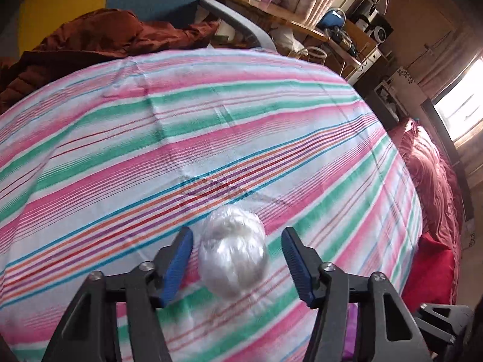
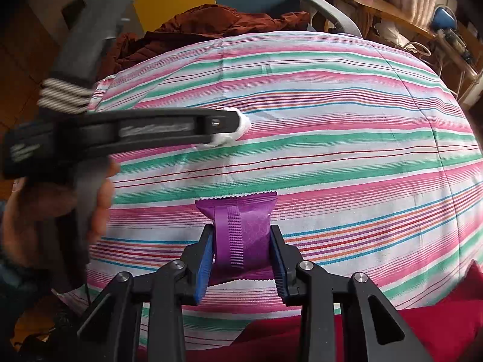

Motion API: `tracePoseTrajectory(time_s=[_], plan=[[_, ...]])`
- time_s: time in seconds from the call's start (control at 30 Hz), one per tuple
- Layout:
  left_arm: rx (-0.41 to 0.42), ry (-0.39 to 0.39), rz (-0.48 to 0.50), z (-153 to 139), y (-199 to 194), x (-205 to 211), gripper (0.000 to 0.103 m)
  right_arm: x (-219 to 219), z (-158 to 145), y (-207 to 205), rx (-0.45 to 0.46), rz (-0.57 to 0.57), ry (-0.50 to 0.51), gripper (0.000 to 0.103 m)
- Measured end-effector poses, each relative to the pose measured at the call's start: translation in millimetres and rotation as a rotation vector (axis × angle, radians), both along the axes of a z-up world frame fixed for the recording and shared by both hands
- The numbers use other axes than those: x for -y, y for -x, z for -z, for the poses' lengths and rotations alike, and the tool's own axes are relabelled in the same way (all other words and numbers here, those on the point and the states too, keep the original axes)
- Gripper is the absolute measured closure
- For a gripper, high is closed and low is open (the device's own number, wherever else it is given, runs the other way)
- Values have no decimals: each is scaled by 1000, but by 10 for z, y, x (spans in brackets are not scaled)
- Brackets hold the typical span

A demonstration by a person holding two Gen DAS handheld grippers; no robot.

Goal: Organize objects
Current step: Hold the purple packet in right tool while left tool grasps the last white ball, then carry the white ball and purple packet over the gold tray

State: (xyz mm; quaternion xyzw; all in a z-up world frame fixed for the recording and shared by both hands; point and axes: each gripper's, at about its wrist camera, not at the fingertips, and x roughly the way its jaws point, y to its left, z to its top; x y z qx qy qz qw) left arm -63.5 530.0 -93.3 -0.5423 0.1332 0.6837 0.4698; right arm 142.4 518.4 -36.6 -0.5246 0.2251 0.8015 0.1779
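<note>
A: Left gripper [image 1: 237, 264] — jaws part-open, straddling the clear-wrapped white bundle [image 1: 233, 252], pads not touching it; long axis runs away from the camera, lower centre of frame.

B: Right gripper [image 2: 241, 259]?

A: Clamped on the purple packet [image 2: 243, 235], bottom centre. Left is nearer the bundle. Both over the striped cloth [image 1: 211, 126] — cluttered shelf [image 1: 271, 9] upper right.

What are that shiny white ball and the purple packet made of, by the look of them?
The white ball looks like crumpled clear plastic film: translucent, glossy, wrinkled highlights, though it is blurred. The purple packet looks like plastic foil wrapping: smooth sheen, zigzag-cut ends and a ribbed seam down its back.
</note>
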Motion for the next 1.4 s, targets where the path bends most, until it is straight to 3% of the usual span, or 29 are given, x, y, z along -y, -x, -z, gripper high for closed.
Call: tracePoseTrajectory(time_s=[0.03, 0.2, 0.47, 0.7, 0.97, 1.4], plan=[[-19, 12, 6, 38, -2, -12, 65, -6, 2, 0, -2, 2, 3, 68], [-81, -18, 20, 1, -132, 211, 66, -19, 6, 2, -9, 5, 10, 68], [-143, -20, -49, -87, -367, 975, 66, 9, -39, -35, -22, 13, -9, 68], [-193, -63, -78, -368, -551, 1636, 66, 64, -70, -24, -16, 2, -54, 68], [-324, -134, -98, -827, -784, 2218, 66, 28, -82, -37, -24, 21, -74, 68], [-472, -166, -240, -1229, -778, 2988, 65, 66, -76, -2, 23, 33, -139, 68]])
